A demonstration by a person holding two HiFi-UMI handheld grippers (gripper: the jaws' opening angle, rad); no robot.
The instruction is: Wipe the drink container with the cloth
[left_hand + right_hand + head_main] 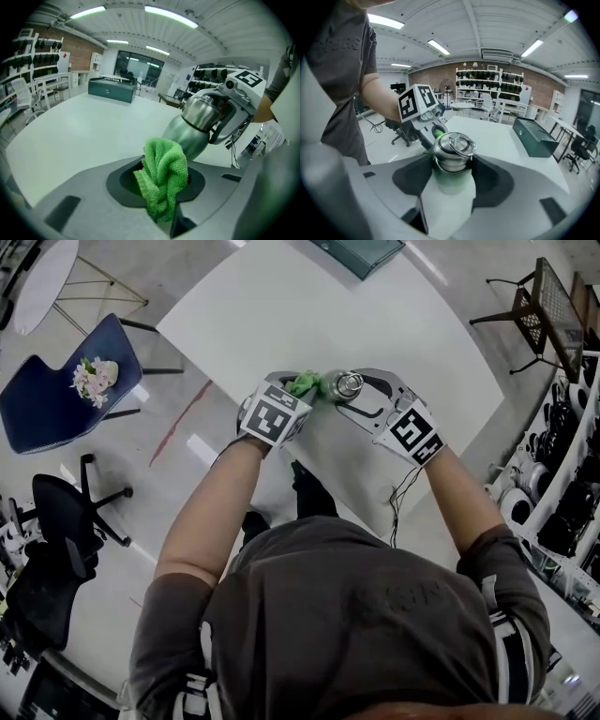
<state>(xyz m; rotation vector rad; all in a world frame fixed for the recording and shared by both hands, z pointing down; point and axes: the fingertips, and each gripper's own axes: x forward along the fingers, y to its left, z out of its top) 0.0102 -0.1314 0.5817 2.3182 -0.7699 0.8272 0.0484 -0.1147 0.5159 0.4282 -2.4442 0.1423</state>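
Left gripper (pixel 161 194): jaws clenched on a bunched green microfibre cloth (pixel 164 171), which sticks up out of them. Right gripper (pixel 450 180): jaws closed round the shoulder of a steel bottle (pixel 451 154), dark pads against both its sides. Cloth is just left of the bottle in the head view and meets the bottle's lower body in the left gripper view. Bottle carries a screwed-on cap (pixel 457 143) with a ring handle, so its inside is hidden. Bottle is held over the near part of the white table (pixel 281 315). Well beyond the bottle on that table stands a dark green box (pixel 536 136) with its lid down, contents not visible. Left gripper view alone shows the bottle's body tilted, base toward the cloth and cap away. Right gripper view alone shows the ring on the cap, and shelves (pixel 492 86) on a brick wall far behind the bottle. Head view alone shows a blue chair (pixel 37 404) well left of the bottle, off the table, with a bunch of flowers (pixel 94 378) on its seat.
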